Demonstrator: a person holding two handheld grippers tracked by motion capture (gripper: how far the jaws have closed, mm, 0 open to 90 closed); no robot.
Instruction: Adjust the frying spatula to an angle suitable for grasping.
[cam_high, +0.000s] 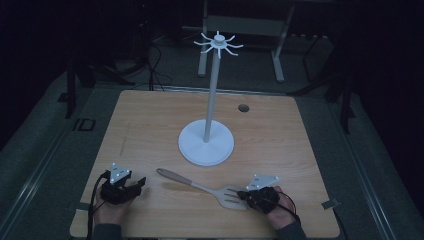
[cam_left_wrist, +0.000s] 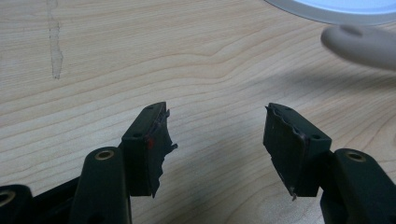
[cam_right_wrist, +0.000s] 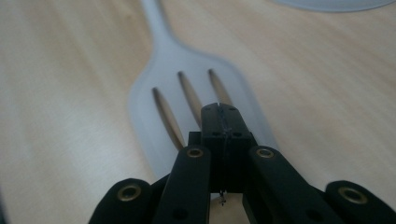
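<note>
Left gripper (cam_high: 141, 182) sits on the wooden surface (cam_high: 150, 125), fingers (cam_left_wrist: 148, 140) spread wide with nothing between them. The slotted spatula (cam_high: 202, 187) lies flat in the middle, handle toward the left gripper (white hook stand (cam_high: 206, 142) just behind it). Right gripper (cam_high: 241, 194) has its fingers (cam_right_wrist: 222, 123) pressed together, empty, tips over the spatula's blade.

On the desk (cam_high: 150, 120) the stand (cam_high: 206, 142) sits mid-desk. Nearer the person, the spatula (cam_high: 200, 187) lies between the left gripper (cam_high: 140, 183) and right gripper (cam_high: 242, 194), its blade at the right gripper.
</note>
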